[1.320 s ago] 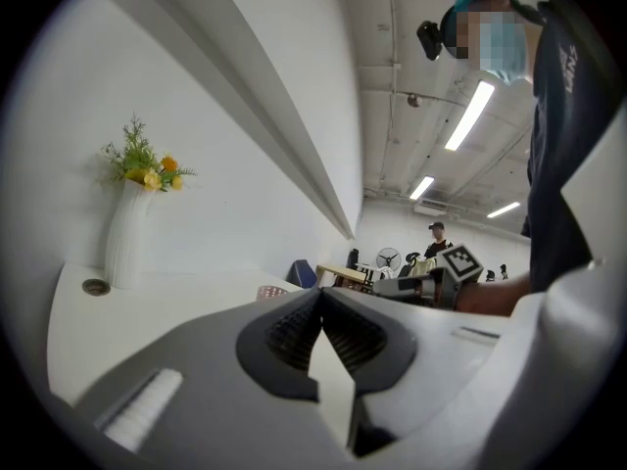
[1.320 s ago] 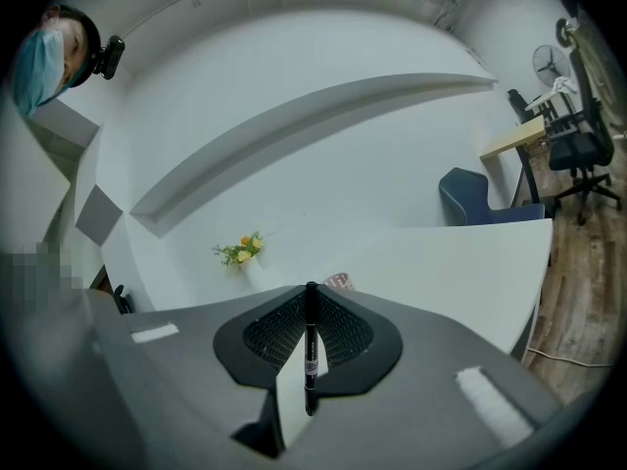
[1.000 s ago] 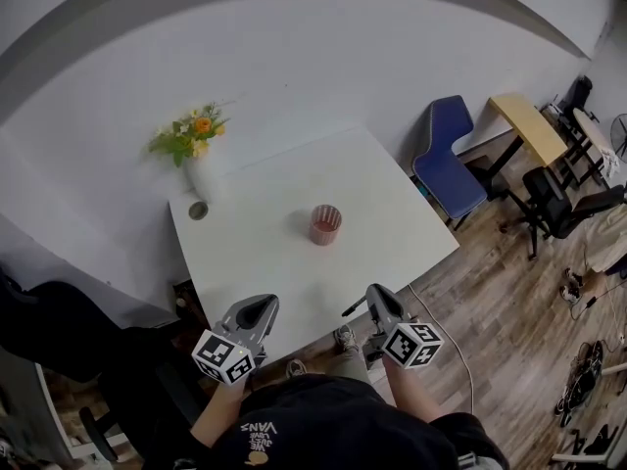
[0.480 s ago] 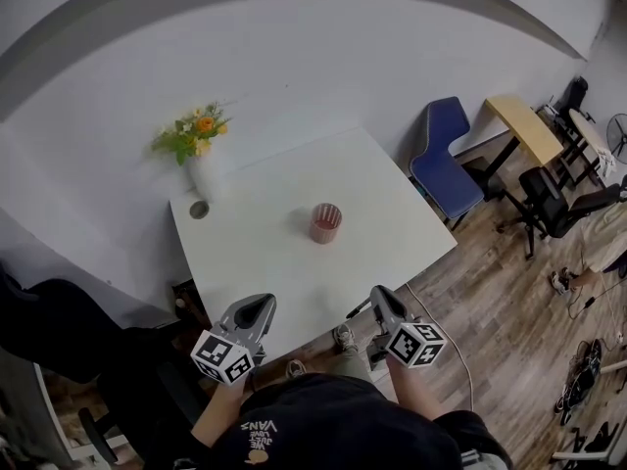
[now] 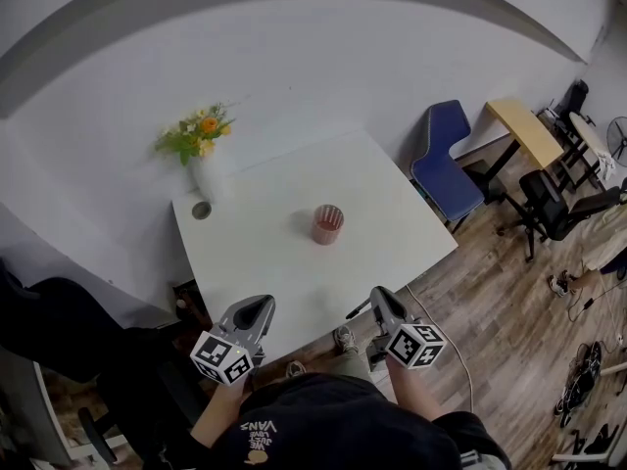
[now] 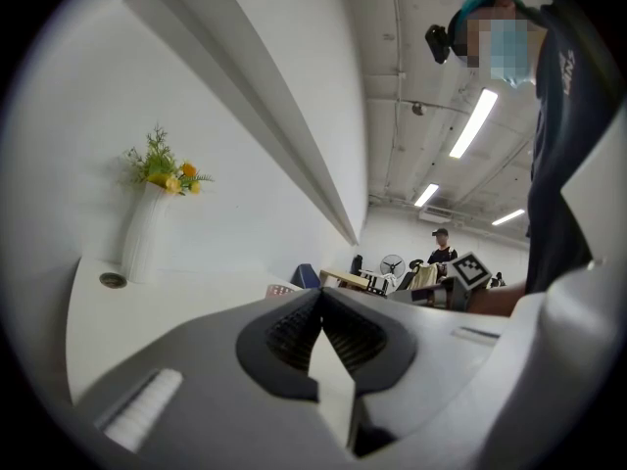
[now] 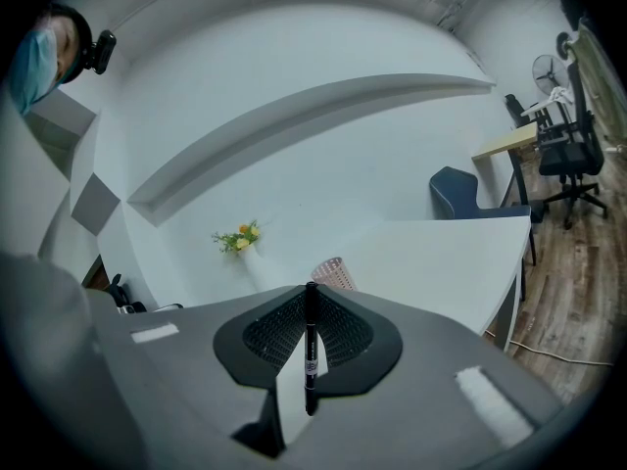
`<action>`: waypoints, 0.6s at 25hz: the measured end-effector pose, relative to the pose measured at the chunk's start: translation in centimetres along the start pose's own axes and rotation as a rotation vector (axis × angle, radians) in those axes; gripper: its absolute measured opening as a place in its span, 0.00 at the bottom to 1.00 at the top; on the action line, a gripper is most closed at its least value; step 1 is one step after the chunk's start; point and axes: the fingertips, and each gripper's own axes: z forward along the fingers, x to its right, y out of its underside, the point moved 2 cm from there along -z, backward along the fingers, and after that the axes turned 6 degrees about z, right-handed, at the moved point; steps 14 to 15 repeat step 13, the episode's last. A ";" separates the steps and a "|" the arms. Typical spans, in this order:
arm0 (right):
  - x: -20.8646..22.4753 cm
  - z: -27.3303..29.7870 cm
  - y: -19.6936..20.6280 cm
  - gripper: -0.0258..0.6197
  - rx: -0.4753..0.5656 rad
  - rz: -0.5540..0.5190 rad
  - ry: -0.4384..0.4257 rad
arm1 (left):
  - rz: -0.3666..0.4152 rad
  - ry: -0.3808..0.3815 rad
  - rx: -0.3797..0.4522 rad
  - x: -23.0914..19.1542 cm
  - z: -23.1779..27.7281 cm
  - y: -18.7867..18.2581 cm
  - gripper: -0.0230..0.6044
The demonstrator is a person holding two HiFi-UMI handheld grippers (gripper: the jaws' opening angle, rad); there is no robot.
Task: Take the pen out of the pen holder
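Note:
The pink mesh pen holder [image 5: 327,224] stands near the middle of the white table [image 5: 392,213] and looks empty from above. My right gripper [image 5: 380,295] hovers at the table's near edge, shut on a black pen [image 7: 311,346]. The pen stands upright between the pads in the right gripper view, and its end [image 5: 355,308] sticks out to the left in the head view. The holder [image 7: 333,273] lies well ahead of those jaws. My left gripper [image 5: 258,305] is at the near edge too. Its jaws meet at the tip [image 6: 319,294] with nothing between them.
A white vase of yellow and orange flowers [image 5: 201,155] and a small round object [image 5: 202,210] sit at the table's far left corner. Right of the table are a blue chair [image 5: 446,160], a wooden desk [image 5: 529,130] and a black office chair [image 5: 554,204].

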 end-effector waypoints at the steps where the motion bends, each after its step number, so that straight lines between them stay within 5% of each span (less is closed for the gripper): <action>1: -0.1 0.0 0.0 0.09 0.000 0.000 -0.002 | 0.000 -0.001 0.000 0.0 -0.1 0.0 0.12; 15: -0.3 0.6 -0.4 0.09 0.004 0.005 -0.022 | -0.013 -0.027 -0.004 -0.2 -0.4 0.3 0.12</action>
